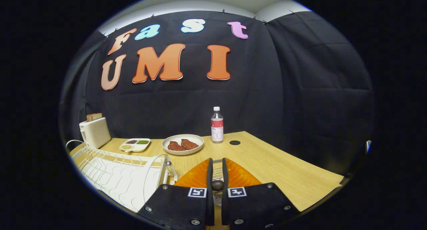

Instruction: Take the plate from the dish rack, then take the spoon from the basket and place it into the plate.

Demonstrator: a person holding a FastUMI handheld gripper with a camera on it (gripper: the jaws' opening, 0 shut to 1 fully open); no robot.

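Both fingers [206, 176] pinch the orange plate [240, 176] by its thin rim, right of the dish rack [116, 176]; rigid, likely light, perhaps slippery.

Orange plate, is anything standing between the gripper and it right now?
Nothing visible does. The orange plate lies right under and just beyond the gripper, whose fingers pinch a dark knob. The dish rack sits off to their left.

gripper [216, 171] level, fingers [209, 176] nearly closed, narrow gap
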